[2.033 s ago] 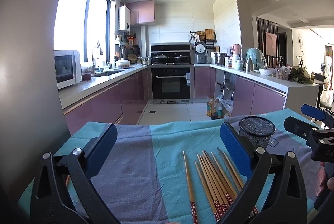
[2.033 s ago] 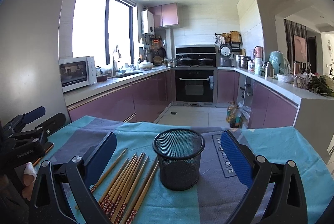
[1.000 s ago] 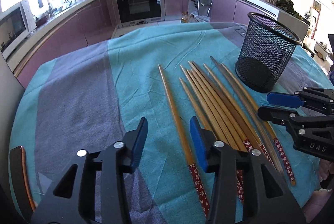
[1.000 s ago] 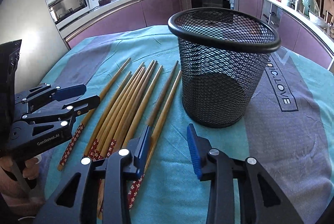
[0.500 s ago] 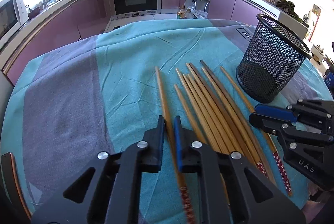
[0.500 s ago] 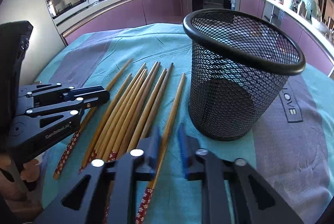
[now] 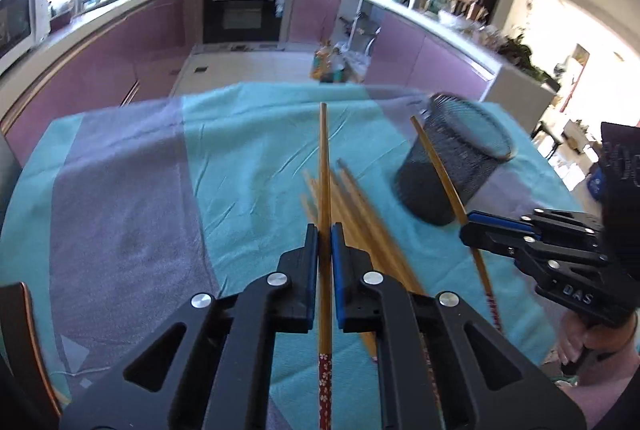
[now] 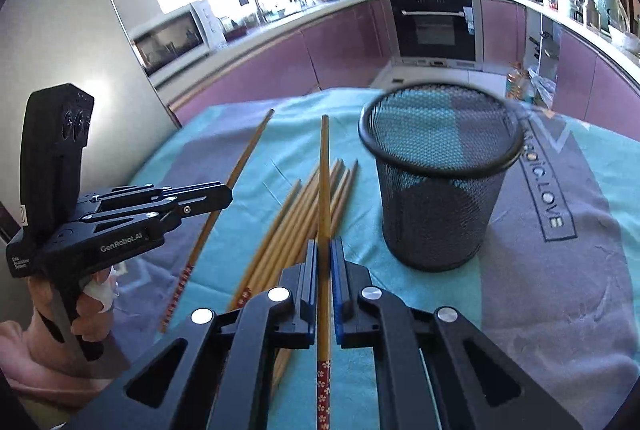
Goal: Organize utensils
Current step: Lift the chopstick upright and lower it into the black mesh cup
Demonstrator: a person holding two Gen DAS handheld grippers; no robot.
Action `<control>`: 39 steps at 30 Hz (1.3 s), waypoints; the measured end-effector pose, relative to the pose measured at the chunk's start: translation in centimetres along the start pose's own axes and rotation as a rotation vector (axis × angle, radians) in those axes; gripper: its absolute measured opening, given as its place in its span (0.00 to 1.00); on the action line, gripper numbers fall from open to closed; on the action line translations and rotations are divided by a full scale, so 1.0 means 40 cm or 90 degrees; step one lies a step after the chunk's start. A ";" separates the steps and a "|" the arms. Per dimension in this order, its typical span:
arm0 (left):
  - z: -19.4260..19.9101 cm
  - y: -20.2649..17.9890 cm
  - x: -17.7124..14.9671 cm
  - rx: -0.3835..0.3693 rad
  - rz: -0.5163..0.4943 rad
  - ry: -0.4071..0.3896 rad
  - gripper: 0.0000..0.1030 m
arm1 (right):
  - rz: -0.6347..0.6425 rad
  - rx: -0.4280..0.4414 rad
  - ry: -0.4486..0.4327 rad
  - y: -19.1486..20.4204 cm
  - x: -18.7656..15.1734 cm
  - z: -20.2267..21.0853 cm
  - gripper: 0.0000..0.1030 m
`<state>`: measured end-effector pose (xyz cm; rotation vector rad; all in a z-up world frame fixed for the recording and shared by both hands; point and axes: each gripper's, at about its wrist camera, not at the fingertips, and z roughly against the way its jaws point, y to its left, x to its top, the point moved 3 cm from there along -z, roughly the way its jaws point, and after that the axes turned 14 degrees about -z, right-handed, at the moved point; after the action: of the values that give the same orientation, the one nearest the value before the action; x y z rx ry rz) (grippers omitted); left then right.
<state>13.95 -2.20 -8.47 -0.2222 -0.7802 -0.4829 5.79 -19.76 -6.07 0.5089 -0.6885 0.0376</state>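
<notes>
My left gripper [image 7: 324,230] is shut on a wooden chopstick [image 7: 324,169] and holds it lifted, tip pointing away. My right gripper [image 8: 324,248] is shut on another chopstick [image 8: 324,181], also lifted off the cloth. In the left wrist view the right gripper [image 7: 468,228] shows at the right with its chopstick [image 7: 440,165] crossing in front of the black mesh cup [image 7: 456,165]. In the right wrist view the left gripper [image 8: 228,197] shows at the left with its chopstick [image 8: 240,165]. Several more chopsticks [image 8: 296,226] lie on the cloth left of the mesh cup [image 8: 440,181].
The table wears a teal and grey cloth [image 8: 560,290] with printed letters [image 8: 548,189]. A chair back [image 7: 20,330] stands at the table's left edge. Purple kitchen cabinets [image 8: 340,53] and an oven [image 7: 244,13] lie beyond the far edge.
Both grippers closed on a chopstick each and lifted them off the cloth. The views tilted upward from the table.
</notes>
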 end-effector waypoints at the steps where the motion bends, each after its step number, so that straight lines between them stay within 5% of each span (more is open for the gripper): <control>1: 0.021 -0.004 0.012 -0.006 -0.004 -0.014 0.07 | -0.003 0.012 -0.010 0.000 0.009 0.019 0.05; 15: 0.288 -0.071 0.198 -0.081 -0.027 -0.194 0.07 | 0.012 0.096 -0.161 0.013 0.159 0.227 0.05; 21: 0.313 -0.109 0.328 -0.093 -0.027 -0.246 0.07 | 0.032 0.082 -0.206 0.009 0.240 0.275 0.05; 28: 0.244 -0.153 0.440 -0.090 -0.016 -0.258 0.07 | 0.030 0.030 -0.234 -0.030 0.303 0.278 0.05; 39: -0.050 -0.210 0.401 -0.080 -0.036 -0.145 0.07 | 0.017 -0.012 -0.104 -0.085 0.289 0.136 0.05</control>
<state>20.80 -15.57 1.80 -0.3773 -0.9811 -0.5680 12.19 -26.76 3.13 0.4879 -0.8556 0.0150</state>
